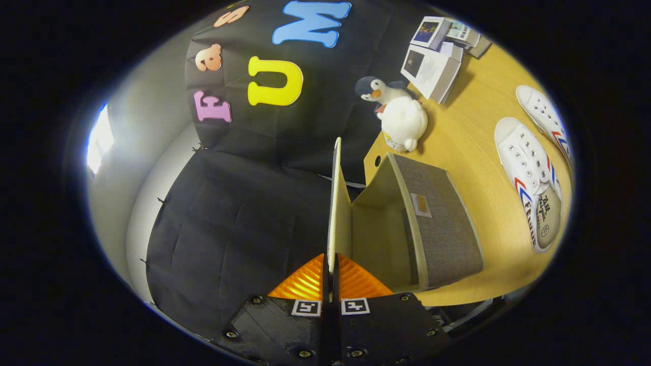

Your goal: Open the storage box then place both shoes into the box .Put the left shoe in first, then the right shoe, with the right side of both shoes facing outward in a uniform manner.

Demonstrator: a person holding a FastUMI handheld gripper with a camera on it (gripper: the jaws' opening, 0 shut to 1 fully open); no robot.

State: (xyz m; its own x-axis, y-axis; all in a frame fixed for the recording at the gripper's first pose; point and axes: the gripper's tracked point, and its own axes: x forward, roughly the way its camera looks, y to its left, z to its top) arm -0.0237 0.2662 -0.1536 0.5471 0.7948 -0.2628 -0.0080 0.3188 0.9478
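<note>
We are pinching the lid (334, 203) of the storage box (437, 223) in our claw (330, 274), both fingers pressing on its thin edge and holding it upright. Beside the box, the two white shoes (531, 178) are lying on the bench (473, 132), with a plush penguin (399, 112) sitting beyond the box.

A light wooden table (473, 152) carries a grey storage box (437, 223), open. At about two o'clock from it lie two white shoes (531, 183), side by side; toward twelve o'clock sit a plush penguin (402, 114) and what look like booklets (432, 63).

The gripper (329, 277) has its fingers closed on the box's raised lid (335, 203).
</note>
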